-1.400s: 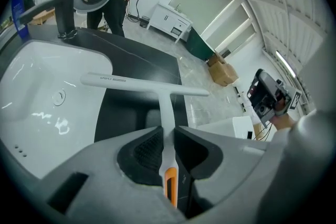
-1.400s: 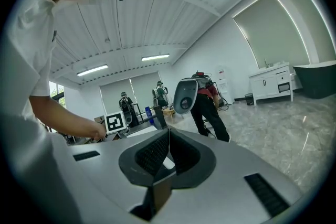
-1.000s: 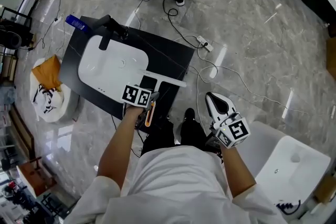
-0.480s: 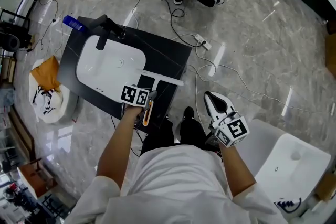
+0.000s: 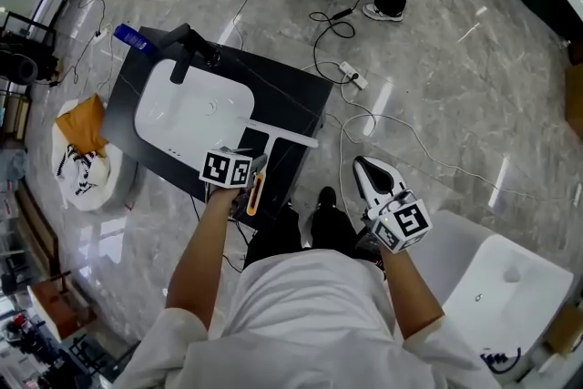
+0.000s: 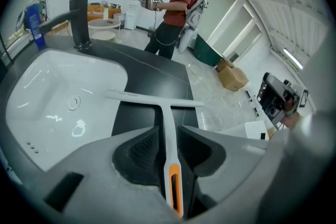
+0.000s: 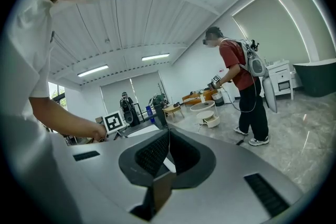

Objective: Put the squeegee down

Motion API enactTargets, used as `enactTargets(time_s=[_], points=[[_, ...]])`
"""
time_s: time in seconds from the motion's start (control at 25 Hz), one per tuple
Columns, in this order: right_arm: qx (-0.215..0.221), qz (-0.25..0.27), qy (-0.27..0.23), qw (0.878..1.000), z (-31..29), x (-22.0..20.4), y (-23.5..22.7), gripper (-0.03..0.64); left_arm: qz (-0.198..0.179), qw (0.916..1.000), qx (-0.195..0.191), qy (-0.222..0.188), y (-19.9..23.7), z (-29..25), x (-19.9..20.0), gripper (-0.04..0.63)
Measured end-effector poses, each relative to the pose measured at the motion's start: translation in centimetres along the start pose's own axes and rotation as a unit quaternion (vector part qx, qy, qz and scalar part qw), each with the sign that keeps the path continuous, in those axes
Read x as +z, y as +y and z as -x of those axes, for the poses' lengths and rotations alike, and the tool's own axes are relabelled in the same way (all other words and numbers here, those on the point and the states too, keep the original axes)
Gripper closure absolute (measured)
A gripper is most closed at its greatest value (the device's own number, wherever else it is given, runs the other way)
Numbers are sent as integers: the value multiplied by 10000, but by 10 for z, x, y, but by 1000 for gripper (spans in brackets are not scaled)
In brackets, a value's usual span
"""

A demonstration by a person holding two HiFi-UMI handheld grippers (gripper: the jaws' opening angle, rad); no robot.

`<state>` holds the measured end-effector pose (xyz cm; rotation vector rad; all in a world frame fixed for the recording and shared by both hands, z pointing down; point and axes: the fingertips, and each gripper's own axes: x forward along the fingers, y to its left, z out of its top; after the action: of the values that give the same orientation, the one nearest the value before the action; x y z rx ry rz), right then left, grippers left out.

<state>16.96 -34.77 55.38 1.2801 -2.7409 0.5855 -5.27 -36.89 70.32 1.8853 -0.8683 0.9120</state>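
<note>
Just opened: left tool [image 6: 168, 132], released, squeegee [image 5: 282, 133] handle loose between its jaws. Flat on tabletop [image 5: 293, 91], handle toward the person, blade crosswise. Right tool [image 7: 167, 136] clenched, empty.

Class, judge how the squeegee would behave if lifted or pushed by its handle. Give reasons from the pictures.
Probably stiff: the squeegee keeps a straight T-shape and nothing sags. Likely light, since its handle is slim and slotted. It should not roll: the wide blade lies flat across the counter. Pushed off-centre, it may pivot instead.
</note>
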Motion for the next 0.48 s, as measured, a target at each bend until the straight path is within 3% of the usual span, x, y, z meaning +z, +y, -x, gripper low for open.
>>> enactTargets(time_s=[0.12,0.24,0.32,0.48], points=[[18,61,-56,10000,3,8,-1,601,33,9988,41,-490,-2,34,14,469],[100,196,-145,9997,8,24,3,601,104,9925,111,-1214,-9,78,31,469],[161,307,-246,9991,11,37,7,601,29,9838,135,-1787,-18,111,44,482],[240,498,-476,9973,19,63,17,601,-111,9556,-157,-2941,-44,176,66,531]])
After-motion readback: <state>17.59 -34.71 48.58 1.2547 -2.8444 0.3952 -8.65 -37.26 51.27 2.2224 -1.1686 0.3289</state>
